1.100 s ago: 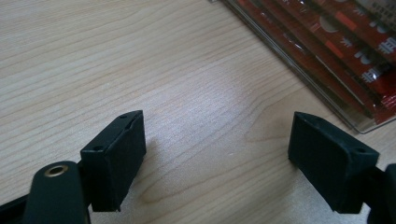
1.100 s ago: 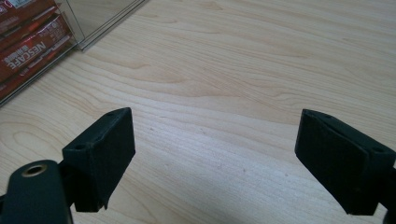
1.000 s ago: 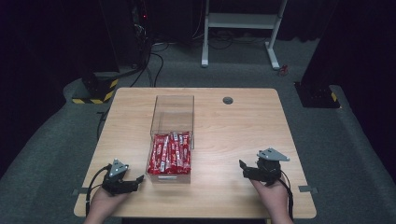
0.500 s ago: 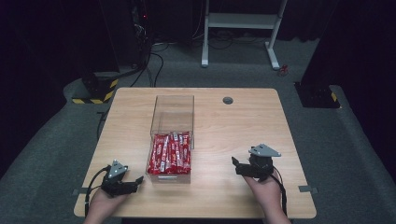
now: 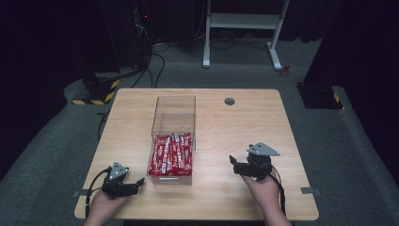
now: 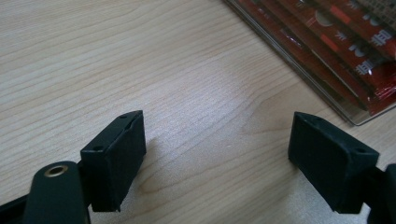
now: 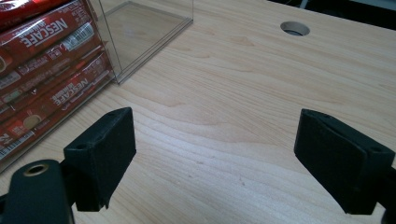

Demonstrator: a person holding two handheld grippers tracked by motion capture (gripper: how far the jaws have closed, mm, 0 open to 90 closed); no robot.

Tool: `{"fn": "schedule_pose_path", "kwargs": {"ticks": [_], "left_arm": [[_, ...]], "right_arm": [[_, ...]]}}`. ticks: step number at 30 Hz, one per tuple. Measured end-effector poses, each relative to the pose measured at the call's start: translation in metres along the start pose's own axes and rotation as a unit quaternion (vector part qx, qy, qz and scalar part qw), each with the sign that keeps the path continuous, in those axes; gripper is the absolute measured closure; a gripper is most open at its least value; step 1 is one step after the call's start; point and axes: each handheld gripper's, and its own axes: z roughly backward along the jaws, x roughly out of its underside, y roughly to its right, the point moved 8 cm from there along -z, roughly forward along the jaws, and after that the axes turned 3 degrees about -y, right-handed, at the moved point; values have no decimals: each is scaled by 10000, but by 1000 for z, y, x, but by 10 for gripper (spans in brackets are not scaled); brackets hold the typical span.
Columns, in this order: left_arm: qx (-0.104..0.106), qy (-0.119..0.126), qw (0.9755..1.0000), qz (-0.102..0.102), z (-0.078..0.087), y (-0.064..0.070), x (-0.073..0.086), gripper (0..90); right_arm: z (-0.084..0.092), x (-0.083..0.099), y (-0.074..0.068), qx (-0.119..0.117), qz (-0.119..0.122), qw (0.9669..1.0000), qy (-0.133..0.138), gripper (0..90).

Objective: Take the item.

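A clear plastic box (image 5: 173, 113) stands on the wooden table (image 5: 235, 132), its near half packed with red Nescafe sachets (image 5: 171, 153). My left gripper (image 5: 137, 182) rests near the table's front edge, just left of the box, open with bare wood between its jaws. The sachets (image 6: 336, 42) lie behind the box wall at the upper right of the left gripper view. My right gripper (image 5: 233, 163) is held to the right of the box, open and pointing toward it. In the right gripper view the sachets (image 7: 42, 60) and the empty far part of the box (image 7: 140, 28) are at the left.
A round cable hole (image 5: 229, 101) sits in the table's far part, also seen as the hole (image 7: 294, 28) in the right gripper view. Beyond the table stand a white desk frame (image 5: 244, 28) and cables on grey carpet. Bare wood lies on both sides of the box.
My right gripper has moved left and a little forward, closer to the box. The left gripper has stayed where it was.
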Motion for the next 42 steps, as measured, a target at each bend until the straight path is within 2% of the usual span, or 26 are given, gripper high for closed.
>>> {"fn": "schedule_pose_path", "kwargs": {"ticks": [15,42], "left_arm": [[13,-7,10000,-10,0,0,0,193],[21,-14,10000,-23,1,0,1,193]], "right_arm": [[0,-13,-9,-85,49,9999,130,127],[-13,-34,-45,-367,240,9987,259,127]]}}
